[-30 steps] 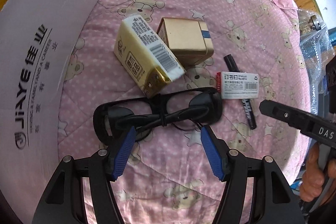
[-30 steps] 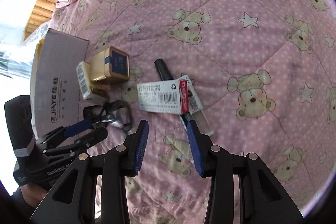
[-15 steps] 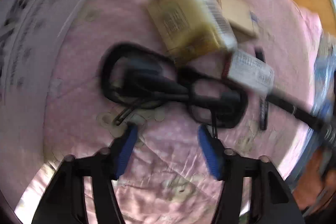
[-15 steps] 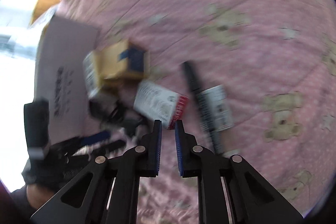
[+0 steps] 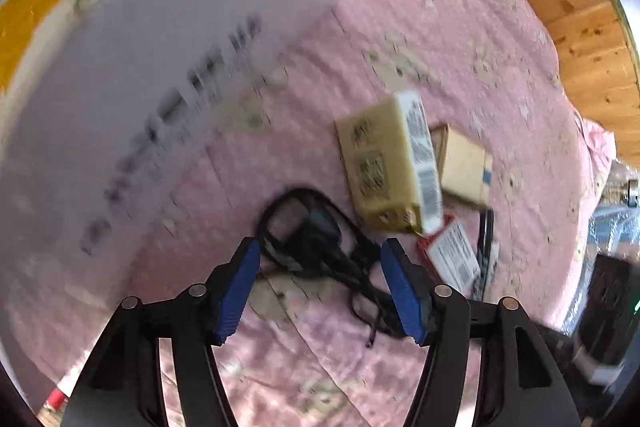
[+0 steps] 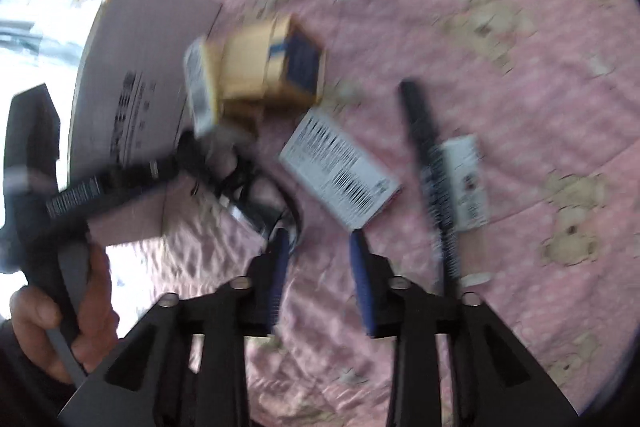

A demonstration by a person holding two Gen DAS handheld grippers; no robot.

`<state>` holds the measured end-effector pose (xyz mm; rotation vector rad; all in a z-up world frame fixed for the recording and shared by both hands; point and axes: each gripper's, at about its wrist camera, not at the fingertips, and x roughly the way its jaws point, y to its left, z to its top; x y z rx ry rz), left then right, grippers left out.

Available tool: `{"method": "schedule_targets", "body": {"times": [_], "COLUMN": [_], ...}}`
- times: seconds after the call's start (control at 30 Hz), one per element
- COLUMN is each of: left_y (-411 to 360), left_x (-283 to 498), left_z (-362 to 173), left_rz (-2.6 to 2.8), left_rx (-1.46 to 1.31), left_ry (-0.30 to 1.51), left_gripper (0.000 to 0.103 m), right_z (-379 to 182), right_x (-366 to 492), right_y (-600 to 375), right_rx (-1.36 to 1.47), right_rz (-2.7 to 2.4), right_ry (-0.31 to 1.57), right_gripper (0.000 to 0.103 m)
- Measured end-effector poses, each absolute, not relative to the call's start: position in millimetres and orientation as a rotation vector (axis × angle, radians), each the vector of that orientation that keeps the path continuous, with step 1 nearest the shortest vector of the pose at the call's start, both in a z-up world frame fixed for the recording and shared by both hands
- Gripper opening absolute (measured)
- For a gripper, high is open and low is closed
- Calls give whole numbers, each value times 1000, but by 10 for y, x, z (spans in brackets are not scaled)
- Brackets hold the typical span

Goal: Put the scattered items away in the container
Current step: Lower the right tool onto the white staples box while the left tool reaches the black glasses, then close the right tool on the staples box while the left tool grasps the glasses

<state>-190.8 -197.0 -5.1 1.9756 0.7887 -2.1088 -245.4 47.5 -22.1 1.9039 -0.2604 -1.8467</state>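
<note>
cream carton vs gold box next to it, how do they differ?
Colour: the cream carton is pale yellow with white barcode panels; the gold box is tan-gold with a blue patch.
Size: the cream carton looks longer, the gold box squatter.
Place: the cream carton lies nearer the white container; the gold box sits on its far side.
Both rest on the pink quilt, side by side, neither gripped.

You see pink quilt (image 5: 460, 39) with bear and star print filling most of frame. Wooden plank wall (image 5: 576, 7) at upper right. Clear plastic wrap (image 5: 616, 219) at right edge, blurred.
</note>
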Motion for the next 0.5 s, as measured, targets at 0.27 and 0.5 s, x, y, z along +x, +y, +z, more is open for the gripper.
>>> {"method": "schedule_targets", "body": {"times": [0.27,0.5], "left_y": [-1757,-1916], "left_x": [-2005,-1958], "left_z": [-88,-5], "left_rz": [-2171,-2166], "left_rx": [1996,2012], "left_ry": [541,504], "left_gripper": [54,47], "right_z": [-374,-417], "right_x": [-2630,-2444], "right_y": [272,92], "right_rx": [1867,1895], "right_rz": [-1877,-1764], "right_ry": [-87,-56], "right_gripper": [53,50]}}
